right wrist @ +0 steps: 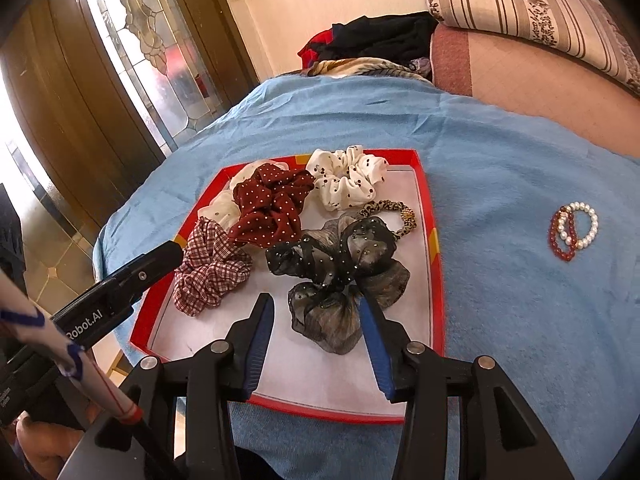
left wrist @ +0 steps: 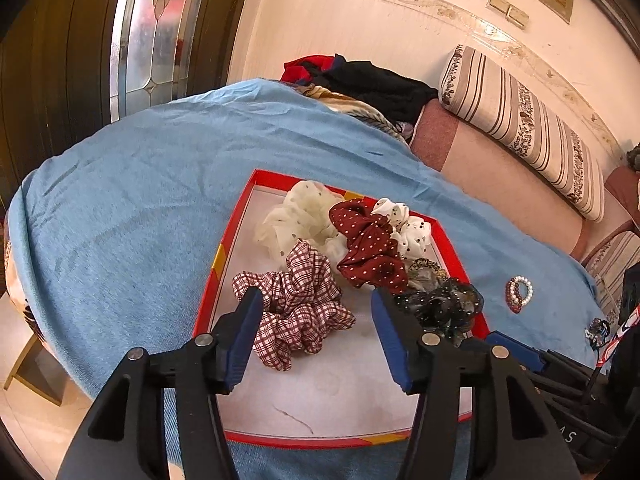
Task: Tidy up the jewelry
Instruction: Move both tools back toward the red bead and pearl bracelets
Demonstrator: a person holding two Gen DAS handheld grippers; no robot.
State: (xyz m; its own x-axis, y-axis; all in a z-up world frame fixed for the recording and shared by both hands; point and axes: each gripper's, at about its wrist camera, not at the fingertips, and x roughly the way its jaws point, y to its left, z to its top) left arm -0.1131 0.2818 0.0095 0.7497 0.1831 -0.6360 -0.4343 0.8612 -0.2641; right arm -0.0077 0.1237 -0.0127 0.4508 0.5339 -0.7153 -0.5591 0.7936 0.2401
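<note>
A red-rimmed tray [left wrist: 224, 248] with a white floor lies on a blue cloth and holds several scrunchies. My left gripper [left wrist: 316, 296] hangs open just above the red-and-white checked scrunchie [left wrist: 300, 304]; its pads stand apart from the fabric. My right gripper [right wrist: 316, 302] is open too, over the near end of the black sheer scrunchie [right wrist: 340, 264], which lies loose in the tray [right wrist: 430, 248]. Behind them lie a dark red dotted scrunchie [right wrist: 270, 208], a white spotted one [right wrist: 348, 178], a cream one [left wrist: 300, 216] and a leopard-print hair tie [right wrist: 400, 212]. A pearl bracelet and a red bead bracelet [right wrist: 572, 230] rest on the cloth right of the tray.
The blue cloth [right wrist: 520, 152] covers a raised surface whose edge drops off at the left toward a tiled floor [right wrist: 60, 256]. Piled clothes [left wrist: 360, 80] and a striped bolster [left wrist: 520, 120] on a pink couch lie behind. A wooden door with a glass pane [left wrist: 160, 28] stands far left.
</note>
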